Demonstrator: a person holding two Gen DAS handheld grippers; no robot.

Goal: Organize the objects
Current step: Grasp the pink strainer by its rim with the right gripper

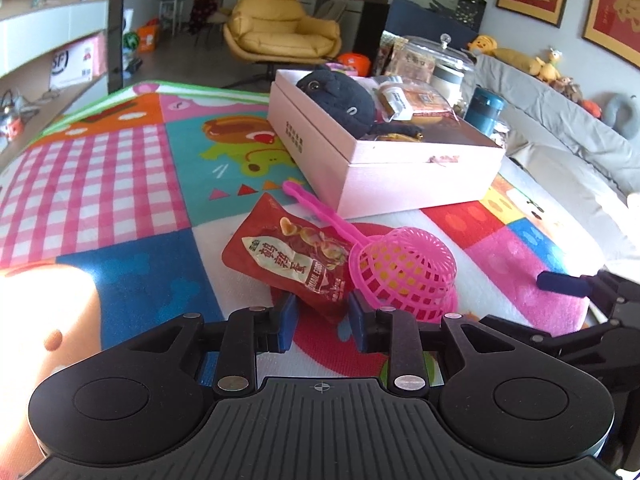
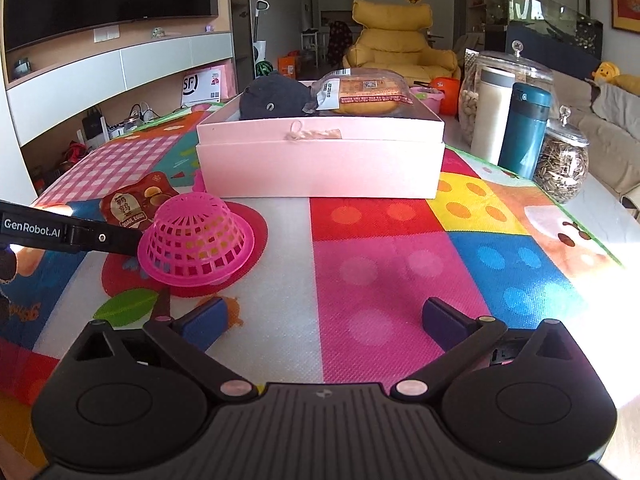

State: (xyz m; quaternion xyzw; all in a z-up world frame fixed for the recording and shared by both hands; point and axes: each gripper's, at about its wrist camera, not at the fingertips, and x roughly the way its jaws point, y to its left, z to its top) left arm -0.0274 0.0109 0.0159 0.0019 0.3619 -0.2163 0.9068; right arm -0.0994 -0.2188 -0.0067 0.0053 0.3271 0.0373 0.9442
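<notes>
A red quail-egg packet [image 1: 288,256] lies flat on the colourful mat, with a pink plastic strainer [image 1: 404,272] upside down beside it, its handle across the packet. My left gripper [image 1: 322,320] is low over the packet's near corner, which sits between the slightly open blue pads [image 1: 286,320]; they do not press on it. Behind stands an open pink box [image 1: 380,176] holding a black plush toy [image 1: 340,100] and a wrapped pastry [image 1: 424,104]. In the right wrist view my right gripper [image 2: 326,320] is wide open and empty, right of the strainer [image 2: 196,236] and before the box [image 2: 320,168].
A teal flask [image 2: 524,132], a white cup inside a lidded glass jar [image 2: 492,92] and a jar of seeds [image 2: 560,164] stand right of the box near the mat's edge. A grey sofa [image 1: 560,128] is to the right and a yellow armchair [image 1: 276,20] behind.
</notes>
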